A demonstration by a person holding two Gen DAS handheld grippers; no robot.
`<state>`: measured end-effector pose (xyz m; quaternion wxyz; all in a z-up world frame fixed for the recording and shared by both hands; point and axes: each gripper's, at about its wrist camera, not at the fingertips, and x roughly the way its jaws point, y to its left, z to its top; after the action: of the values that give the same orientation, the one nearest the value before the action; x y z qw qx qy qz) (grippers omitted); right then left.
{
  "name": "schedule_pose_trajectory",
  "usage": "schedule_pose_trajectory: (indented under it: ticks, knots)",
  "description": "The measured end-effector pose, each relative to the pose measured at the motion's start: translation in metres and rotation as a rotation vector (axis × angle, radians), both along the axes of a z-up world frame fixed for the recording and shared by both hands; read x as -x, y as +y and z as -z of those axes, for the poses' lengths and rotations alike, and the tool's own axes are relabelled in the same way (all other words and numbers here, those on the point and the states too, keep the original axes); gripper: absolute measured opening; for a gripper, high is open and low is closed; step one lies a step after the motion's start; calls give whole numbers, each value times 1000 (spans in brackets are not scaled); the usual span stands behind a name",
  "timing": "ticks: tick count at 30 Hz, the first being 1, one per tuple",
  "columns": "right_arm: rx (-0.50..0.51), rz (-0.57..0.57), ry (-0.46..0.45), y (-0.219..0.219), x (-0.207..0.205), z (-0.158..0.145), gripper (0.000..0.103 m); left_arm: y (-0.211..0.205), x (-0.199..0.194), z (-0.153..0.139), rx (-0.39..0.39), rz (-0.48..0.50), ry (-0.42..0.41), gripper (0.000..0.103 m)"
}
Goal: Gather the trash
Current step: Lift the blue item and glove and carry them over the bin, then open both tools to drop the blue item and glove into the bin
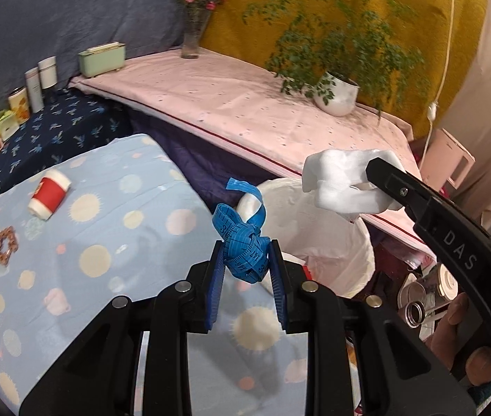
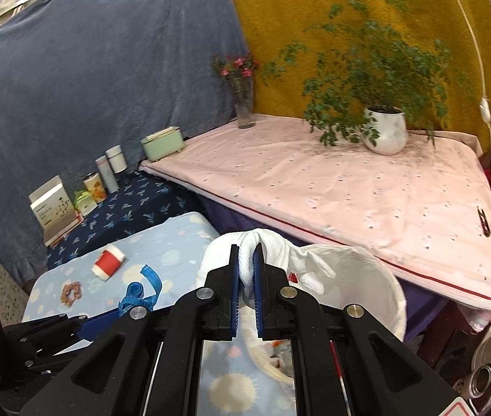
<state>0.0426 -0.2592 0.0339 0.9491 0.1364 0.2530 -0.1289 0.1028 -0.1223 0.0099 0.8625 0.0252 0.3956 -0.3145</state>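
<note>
While my left gripper [image 1: 247,260] clamps the blue tape measure [image 1: 243,242] and my right gripper [image 2: 247,277] pinches the white tissue wad [image 2: 269,253], both near the white-lined bin [image 1: 345,253], I should centre each over its mouth before releasing.

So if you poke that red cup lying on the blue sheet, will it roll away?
Probably a little. The red cup lies on its side, so its round wall touches the sheet. It narrows toward one end, so it would likely curve rather than roll straight. It looks like a light paper cup, and the soft sheet should slow it quickly.
</note>
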Motion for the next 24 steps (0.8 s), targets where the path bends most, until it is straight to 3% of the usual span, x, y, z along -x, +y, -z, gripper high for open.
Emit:
schedule_pose_trajectory:
  ticks: [11, 24]
  knots:
    - [-19, 86, 24, -51, 18, 14, 7, -66, 11, 13, -33, 131, 13, 25]
    - [-44, 118, 53, -73, 16, 34, 8, -98, 9, 26, -56, 168, 20, 26]
